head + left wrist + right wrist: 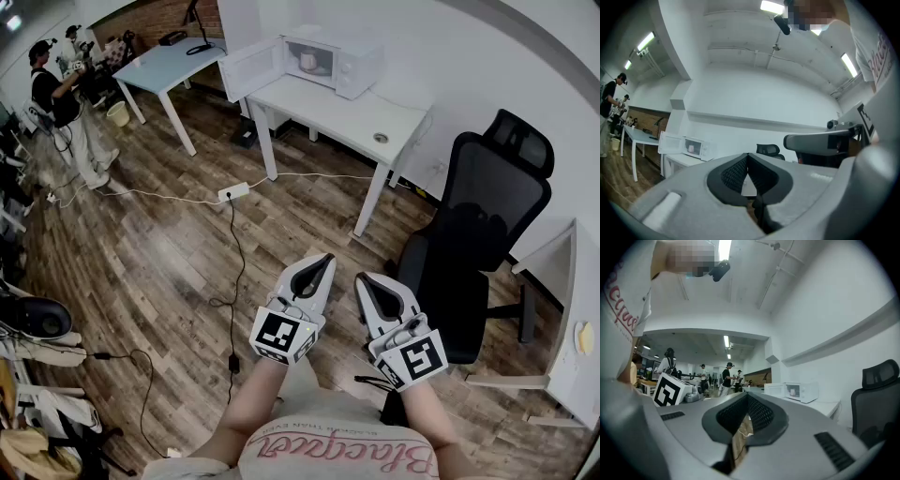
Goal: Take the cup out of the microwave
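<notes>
Microwave [349, 64] sits on the white counter [375, 117], at the end nearer the picture's left, w/ its door [251, 67] swung wide open to the left. Inside is the cup [308, 60]: pale, upright, alone in the cavity as far as you can see. Your left hand-held gripper [324, 259] and right hand-held gripper [366, 278] are both out in front of your body, held level and side by side. They're near each other but not touching, tips aimed twd the counter and well apart from it, w/ wood floor [169, 253] between. Both are closed: pads meet at the tips, nothing gripped in either. A black office chair [487, 211] stands just right of the counter, near your right hand-held gripper. Count: 1 microwave, 1 cup, 1 chair, 2 hand-held grippers.
</notes>
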The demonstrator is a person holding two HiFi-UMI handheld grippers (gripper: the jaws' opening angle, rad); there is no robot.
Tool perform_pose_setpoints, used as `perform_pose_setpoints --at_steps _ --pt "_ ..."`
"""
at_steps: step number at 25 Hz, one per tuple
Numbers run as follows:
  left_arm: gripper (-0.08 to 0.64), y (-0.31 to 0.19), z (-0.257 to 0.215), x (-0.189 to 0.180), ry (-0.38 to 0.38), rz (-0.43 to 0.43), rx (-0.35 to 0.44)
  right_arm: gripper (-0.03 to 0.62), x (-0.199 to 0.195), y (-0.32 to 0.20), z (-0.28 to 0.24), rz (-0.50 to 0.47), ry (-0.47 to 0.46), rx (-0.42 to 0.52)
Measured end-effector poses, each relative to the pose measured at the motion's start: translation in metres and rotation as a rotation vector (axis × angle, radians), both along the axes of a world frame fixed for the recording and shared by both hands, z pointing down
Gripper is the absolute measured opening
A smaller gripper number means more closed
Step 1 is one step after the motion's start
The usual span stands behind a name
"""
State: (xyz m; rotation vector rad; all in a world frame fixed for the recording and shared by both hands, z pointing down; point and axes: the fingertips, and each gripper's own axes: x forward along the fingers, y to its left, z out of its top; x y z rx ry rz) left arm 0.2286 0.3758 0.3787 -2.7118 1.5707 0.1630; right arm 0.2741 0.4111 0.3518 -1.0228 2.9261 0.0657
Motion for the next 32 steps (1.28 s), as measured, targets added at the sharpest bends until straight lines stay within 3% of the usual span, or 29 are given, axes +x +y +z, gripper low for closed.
perform_pose_setpoints --at_steps 6,11,17,23,32 --pt "0.005 0.104 0.014 0.06 -0.008 -0.033 -0.017 0.011 0.057 0.092 0.011 -0.06 0.02 -0.005" --pt "0.005 0.165 0.019 0.06 -0.032 -0.092 -0.033 0.011 0.059 0.145 0.014 -0.116 -0.02 -0.026" --pt "0.005 0.199 0.013 0.027 -0.034 -0.159 -0.022 0.012 0.032 0.173 0.006 -0.14 -0.052 -0.01" --pt "0.005 0.206 0.007 -0.029 -0.032 -0.206 -0.014 0.012 -0.02 0.178 0.005 -0.172 -0.04 -0.003" --pt "0.005 0.192 -0.002 -0.109 -0.031 -0.196 0.005 0.012 -0.098 0.166 0.001 -0.154 -0.036 0.003"
